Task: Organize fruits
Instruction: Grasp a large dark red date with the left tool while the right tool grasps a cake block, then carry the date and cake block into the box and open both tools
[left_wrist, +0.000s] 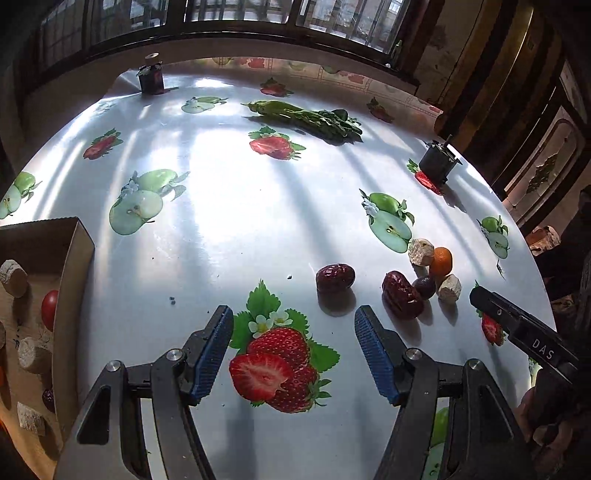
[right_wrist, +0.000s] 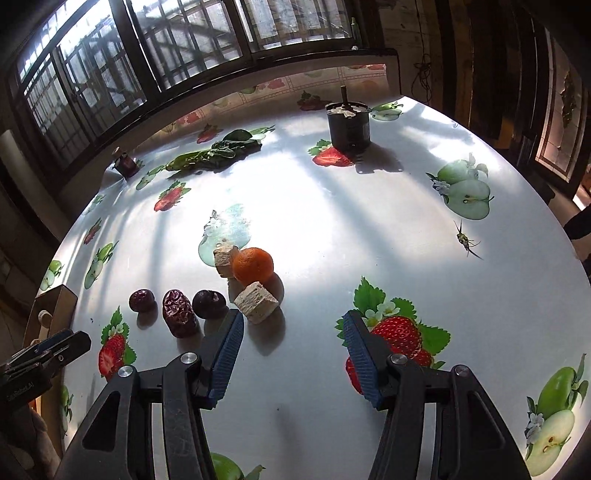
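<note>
Loose fruit lies on the fruit-print tablecloth: two wrinkled red dates (left_wrist: 335, 277) (left_wrist: 402, 294), a dark plum (left_wrist: 424, 287), a small orange (left_wrist: 441, 261) and two beige cork-like blocks (left_wrist: 421, 252). In the right wrist view the orange (right_wrist: 253, 266), a block (right_wrist: 256, 302), the plum (right_wrist: 208, 303) and a date (right_wrist: 180, 313) sit just ahead of my open, empty right gripper (right_wrist: 293, 334). My left gripper (left_wrist: 293, 326) is open and empty, short of the dates. A cardboard box (left_wrist: 75, 258) at left holds corks, a red tomato (left_wrist: 50, 309) and a date.
Leafy greens (left_wrist: 310, 120) lie far back. A dark jar (left_wrist: 150, 78) stands at the back left, a black motor-like can (right_wrist: 348, 125) at the back right. An insect (right_wrist: 463, 238) sits on the cloth at right. The table edge curves off right.
</note>
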